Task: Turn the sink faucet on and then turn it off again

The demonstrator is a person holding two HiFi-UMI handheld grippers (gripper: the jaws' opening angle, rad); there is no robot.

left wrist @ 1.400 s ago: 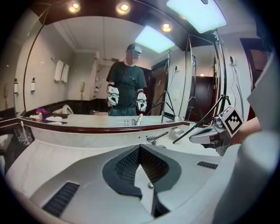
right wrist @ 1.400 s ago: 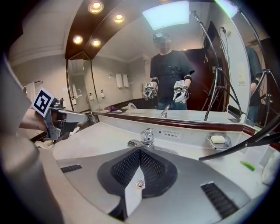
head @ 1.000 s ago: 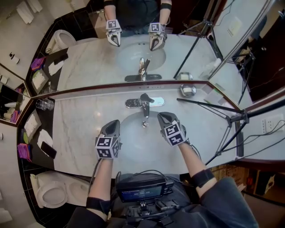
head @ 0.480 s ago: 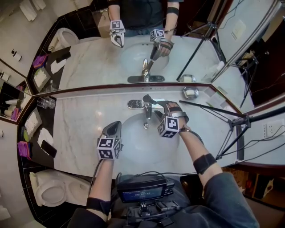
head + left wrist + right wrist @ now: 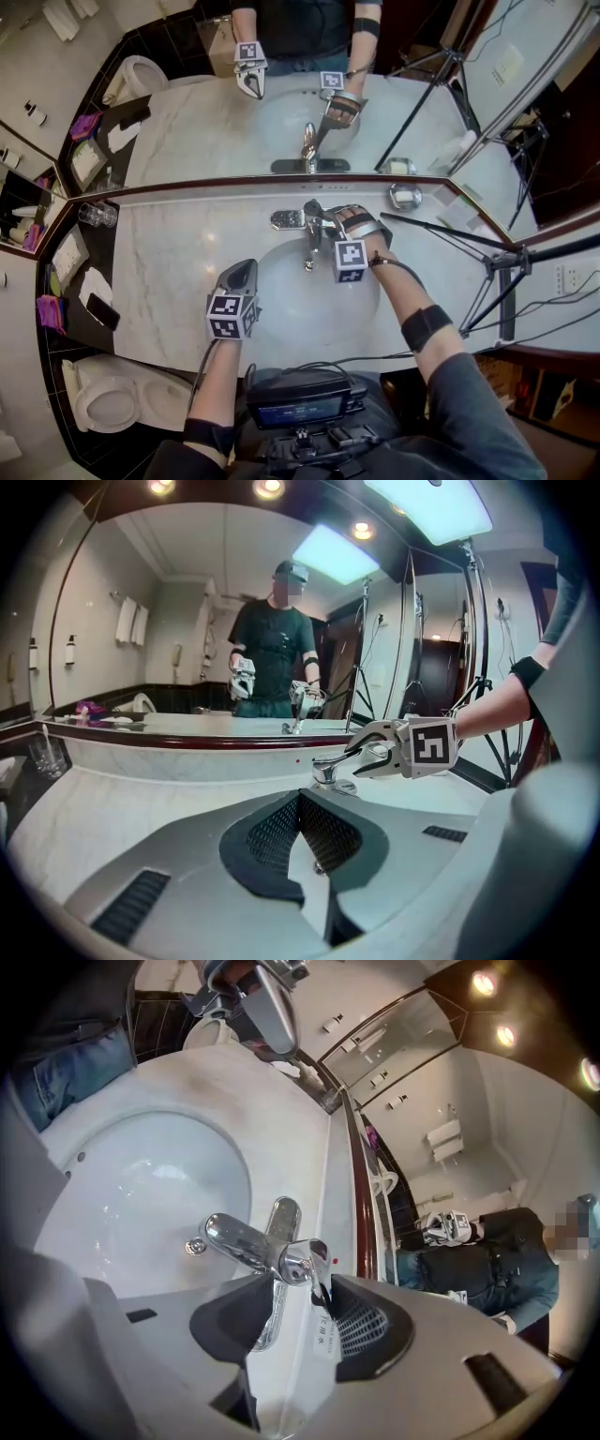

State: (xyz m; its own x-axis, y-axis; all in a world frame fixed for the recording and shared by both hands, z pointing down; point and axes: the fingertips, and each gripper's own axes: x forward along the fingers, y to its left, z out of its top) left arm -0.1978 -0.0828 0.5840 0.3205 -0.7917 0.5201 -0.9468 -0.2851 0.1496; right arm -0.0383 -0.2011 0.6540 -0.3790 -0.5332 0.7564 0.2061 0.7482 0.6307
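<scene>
The biggest risk is a missed grip. The right gripper (image 5: 330, 217) has its jaws wide but closing, with the faucet lever (image 5: 305, 1262) between them and no pad pressing on it yet. The lever sits nearer one pad, so I judge the jaws may pinch only its edge and slip off the polished chrome. Next, a sharp lift could send water hard into the basin (image 5: 281, 305) and over its rim. A lesser worry is the small label (image 5: 323, 1333) by the faucet base, which a pad could snag. The left gripper (image 5: 242, 275) hangs over the near basin rim, jaws shut on nothing, well clear of the faucet.

A mirror (image 5: 187, 131) fills the far wall of this bathroom. The pale marble bench (image 5: 169, 272) carries the faucet (image 5: 307, 234) just behind the basin. A toilet (image 5: 108, 408) stands at the left and a tripod (image 5: 492, 267) at the right. A soap dish (image 5: 405, 196) and a glass (image 5: 92, 217) sit near the mirror.
</scene>
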